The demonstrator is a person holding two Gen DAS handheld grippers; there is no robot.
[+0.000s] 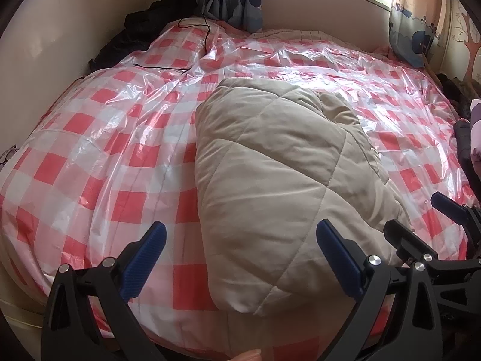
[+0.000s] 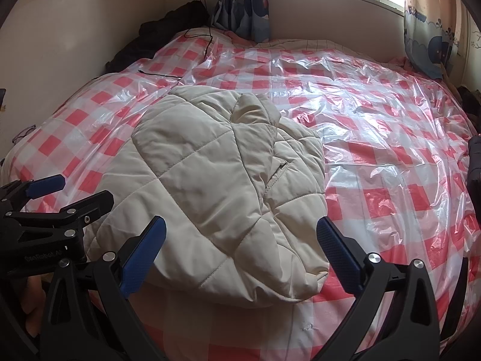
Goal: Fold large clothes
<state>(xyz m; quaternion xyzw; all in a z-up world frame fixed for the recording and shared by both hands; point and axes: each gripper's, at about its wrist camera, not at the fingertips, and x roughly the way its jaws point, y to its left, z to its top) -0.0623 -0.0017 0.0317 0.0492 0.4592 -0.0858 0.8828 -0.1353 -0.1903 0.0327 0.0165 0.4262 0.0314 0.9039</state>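
A beige quilted jacket [image 1: 279,180] lies folded into a long bundle on the bed, near its front edge; it also shows in the right wrist view [image 2: 216,198]. My left gripper [image 1: 240,258] is open and empty, its blue pads astride the jacket's near end, above it. My right gripper [image 2: 240,255] is open and empty, just in front of the jacket's near edge. In the left wrist view the right gripper [image 1: 427,222] stands at the jacket's right. In the right wrist view the left gripper [image 2: 60,195] stands at its left.
The bed is covered with a red-and-white checked sheet under clear plastic [image 1: 99,156]. A dark garment [image 1: 144,30] and a black cable [image 1: 198,30] lie at the far left corner. Curtains [image 2: 240,3] and a window are behind. Dark items [image 1: 466,138] sit at the right edge.
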